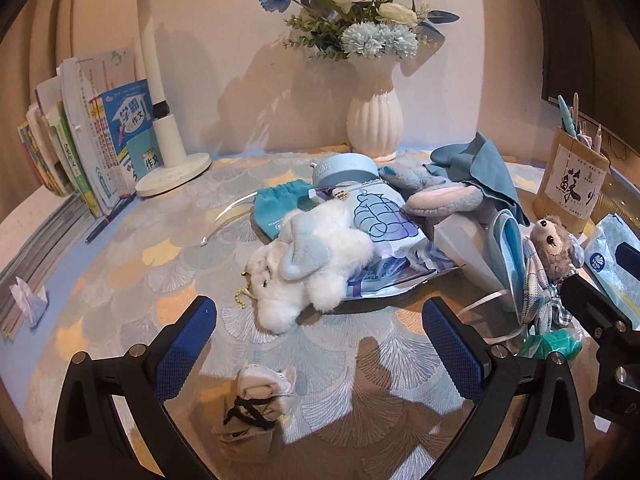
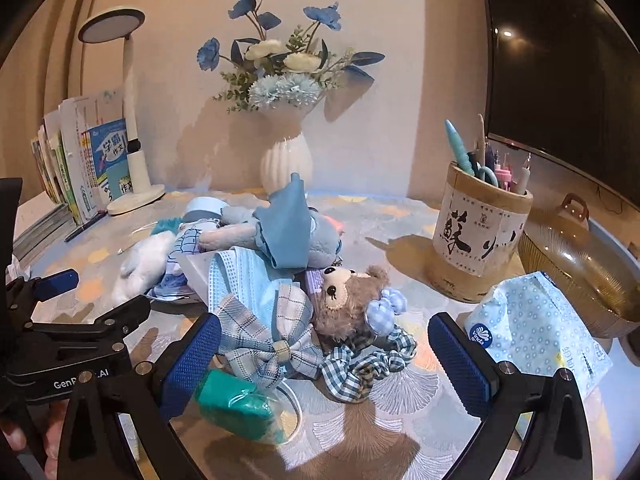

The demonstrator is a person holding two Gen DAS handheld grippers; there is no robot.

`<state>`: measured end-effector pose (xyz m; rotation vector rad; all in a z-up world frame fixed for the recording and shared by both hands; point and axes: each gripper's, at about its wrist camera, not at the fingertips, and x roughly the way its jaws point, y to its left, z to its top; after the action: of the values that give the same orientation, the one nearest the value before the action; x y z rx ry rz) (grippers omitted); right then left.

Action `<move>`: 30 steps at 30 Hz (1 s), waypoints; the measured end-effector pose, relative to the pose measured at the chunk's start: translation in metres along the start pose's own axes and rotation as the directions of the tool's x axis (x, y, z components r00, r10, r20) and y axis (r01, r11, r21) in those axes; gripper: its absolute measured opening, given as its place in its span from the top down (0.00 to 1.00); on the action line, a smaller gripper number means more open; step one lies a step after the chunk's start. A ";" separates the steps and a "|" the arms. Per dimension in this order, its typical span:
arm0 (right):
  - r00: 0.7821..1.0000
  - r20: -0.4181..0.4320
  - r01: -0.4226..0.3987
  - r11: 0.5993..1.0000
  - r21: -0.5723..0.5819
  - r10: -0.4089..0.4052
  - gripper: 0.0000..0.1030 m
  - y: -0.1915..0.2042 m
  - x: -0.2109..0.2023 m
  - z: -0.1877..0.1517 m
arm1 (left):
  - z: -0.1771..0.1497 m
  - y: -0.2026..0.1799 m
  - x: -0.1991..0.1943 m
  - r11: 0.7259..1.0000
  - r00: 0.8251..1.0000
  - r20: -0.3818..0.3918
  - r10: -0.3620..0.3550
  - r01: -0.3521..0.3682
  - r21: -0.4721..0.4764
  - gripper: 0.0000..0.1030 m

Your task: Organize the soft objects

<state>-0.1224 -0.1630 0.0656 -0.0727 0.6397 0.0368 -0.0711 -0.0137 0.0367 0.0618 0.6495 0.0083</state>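
Note:
A pile of soft things lies mid-table. A white fluffy plush (image 1: 308, 256) lies just beyond my open, empty left gripper (image 1: 320, 324); it also shows in the right wrist view (image 2: 140, 264). A small grey drawstring pouch (image 1: 256, 404) lies between the left fingers, near the camera. A brown bear plush (image 2: 352, 304), a plaid bow (image 2: 264, 332) and a checked scrunchie (image 2: 368, 364) lie between the fingers of my open, empty right gripper (image 2: 324, 344). A teal packet (image 2: 236, 404) lies by its left finger. A grey-blue plush (image 1: 436, 196), blue cloth (image 2: 288, 224) and face mask (image 2: 240, 276) lie behind.
A white vase (image 1: 374, 120) with flowers stands at the back. A desk lamp (image 1: 168, 148) and books (image 1: 80, 148) stand at the left. A bamboo pen holder (image 2: 480, 236), a tissue pack (image 2: 536, 328) and a glass bowl (image 2: 580, 272) stand at the right.

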 end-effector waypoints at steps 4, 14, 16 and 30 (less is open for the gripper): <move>1.000 -0.004 -0.014 1.000 0.004 0.014 0.00 -0.007 0.007 -0.001 | 0.000 -0.001 0.001 1.000 1.000 -0.006 -0.007 0.007 0.000 0.00; 1.000 -0.023 -0.017 1.000 0.009 0.018 0.00 -0.008 0.012 -0.002 | 0.001 0.000 0.002 1.000 1.000 -0.009 -0.005 0.005 -0.011 0.00; 1.000 -0.027 -0.014 1.000 0.003 0.014 0.00 -0.007 0.013 -0.002 | 0.002 -0.001 0.003 1.000 1.000 -0.009 -0.005 0.005 -0.011 0.00; 0.999 -0.046 -0.016 1.000 -0.002 0.016 0.00 -0.007 0.015 -0.003 | 0.000 -0.003 0.003 1.000 1.000 -0.015 -0.007 0.007 -0.009 0.00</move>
<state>-0.1117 -0.1698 0.0542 -0.0711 0.6864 0.0516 -0.0684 -0.0162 0.0352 0.0504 0.6643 0.0050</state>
